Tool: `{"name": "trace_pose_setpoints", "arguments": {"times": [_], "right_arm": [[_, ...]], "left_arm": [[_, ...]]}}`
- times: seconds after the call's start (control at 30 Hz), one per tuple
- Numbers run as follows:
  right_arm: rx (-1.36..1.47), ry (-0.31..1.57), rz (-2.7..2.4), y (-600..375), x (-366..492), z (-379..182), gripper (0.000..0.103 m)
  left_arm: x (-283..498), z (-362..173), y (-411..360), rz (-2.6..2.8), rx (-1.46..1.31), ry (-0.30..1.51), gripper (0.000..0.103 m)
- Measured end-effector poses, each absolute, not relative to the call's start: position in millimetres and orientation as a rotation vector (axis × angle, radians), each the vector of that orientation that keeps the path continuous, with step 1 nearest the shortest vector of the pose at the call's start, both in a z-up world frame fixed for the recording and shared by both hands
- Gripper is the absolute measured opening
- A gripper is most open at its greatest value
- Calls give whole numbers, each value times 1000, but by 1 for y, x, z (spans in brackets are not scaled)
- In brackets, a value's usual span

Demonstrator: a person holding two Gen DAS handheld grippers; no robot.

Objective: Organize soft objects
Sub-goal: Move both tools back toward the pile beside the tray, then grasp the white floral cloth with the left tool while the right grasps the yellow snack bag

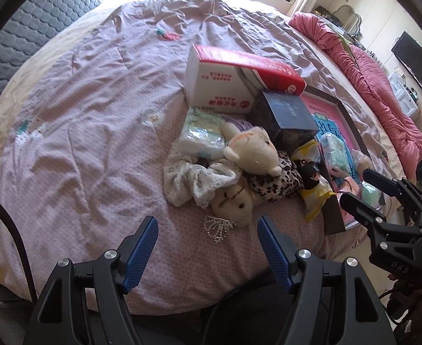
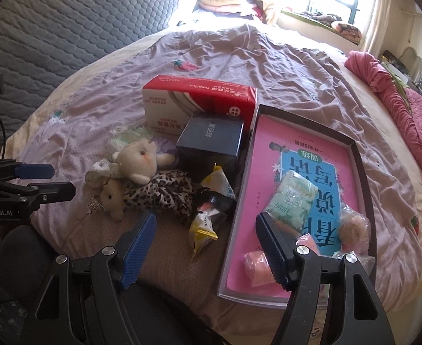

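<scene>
A pile of soft things lies on the bed: a cream plush bear (image 1: 254, 152) (image 2: 136, 161), a smaller plush (image 1: 233, 201) (image 2: 113, 198), a leopard-print cloth (image 1: 274, 184) (image 2: 162, 192), a floral cloth (image 1: 193, 178) and a tissue pack (image 1: 202, 132). My left gripper (image 1: 208, 230) hovers open just in front of the smaller plush, holding nothing. My right gripper (image 2: 205, 230) is open and empty above a yellow snack packet (image 2: 208, 215) and the near left edge of a shallow box tray (image 2: 354, 149). Inside the tray lie a green tissue pack (image 2: 294, 198) and pink wrapped items (image 2: 256, 267).
A red-and-white carton (image 1: 228, 83) and a dark blue box (image 1: 285, 112) stand behind the pile. A small beaded trinket (image 1: 218, 228) lies by the smaller plush. A pink quilt (image 1: 383, 92) runs along the bed's right side. The wrinkled lilac bedspread (image 1: 96, 115) stretches left.
</scene>
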State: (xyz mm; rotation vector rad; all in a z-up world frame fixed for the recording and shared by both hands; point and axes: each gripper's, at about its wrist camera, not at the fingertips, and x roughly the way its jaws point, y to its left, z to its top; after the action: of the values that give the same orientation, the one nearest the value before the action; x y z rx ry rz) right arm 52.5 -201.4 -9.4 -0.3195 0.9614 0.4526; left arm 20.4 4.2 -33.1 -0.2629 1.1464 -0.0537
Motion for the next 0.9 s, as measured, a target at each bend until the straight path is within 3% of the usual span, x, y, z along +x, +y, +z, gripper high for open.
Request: {"name": "trace_pose_setpoints", "arguments": {"times": [0.33,0.73,0.9], "right_arm": [[-312,1011,441,-209,64,-25,74],[-333,1025,458,-202,73,-34,74],[-391,1026,463,-196,74,-40,74]], "left_arm": [[43,-68,-1,-91,-429,1229,71],[62,-81,44,-74,-597,1169,71],[77,-91,42,-129,-628,1164,64]]}}
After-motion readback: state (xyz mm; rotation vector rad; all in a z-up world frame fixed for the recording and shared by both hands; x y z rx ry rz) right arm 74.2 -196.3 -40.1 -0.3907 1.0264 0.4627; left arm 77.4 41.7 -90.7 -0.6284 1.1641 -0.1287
